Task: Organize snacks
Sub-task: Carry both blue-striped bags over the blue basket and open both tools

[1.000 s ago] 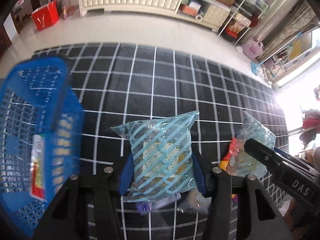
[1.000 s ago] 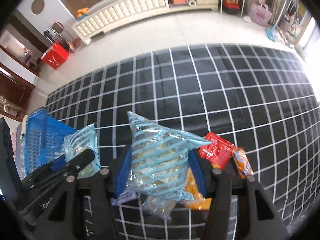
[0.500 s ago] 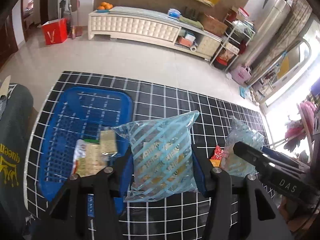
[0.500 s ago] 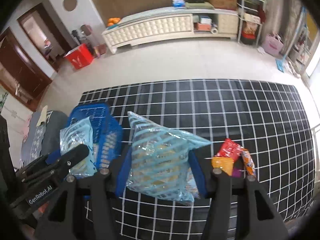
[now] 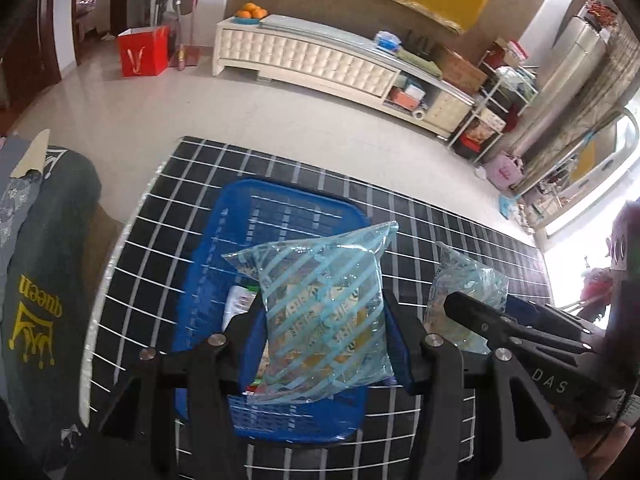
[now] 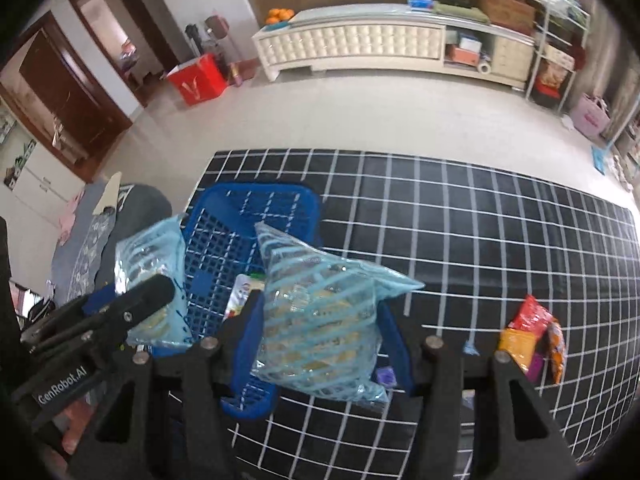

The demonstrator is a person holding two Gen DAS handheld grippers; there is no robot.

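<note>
Sitting on the black grid mat (image 5: 440, 232), the blue basket (image 5: 224, 248) holds a white-and-red packet (image 5: 240, 300) on its mesh floor at the near left; whatever else lies inside is hidden behind the bag in front. The left gripper (image 5: 324, 332) hangs over the basket with its jaws closed on a striped blue bag (image 5: 324, 304), which stands upright between the blue pads. To its right, the right gripper (image 6: 320, 328) clamps a second bag (image 6: 320, 320) of the same kind, tilted, above the basket's right rim and the mat beside it. In the right wrist view, a small purple item (image 6: 386, 376) peeks out near that bag's lower edge. Farther right on the mat lies a cluster of loose snacks: a red packet (image 6: 528, 314), a yellow one (image 6: 516, 346) touching it, and an orange one (image 6: 557, 346) just beside.
</note>
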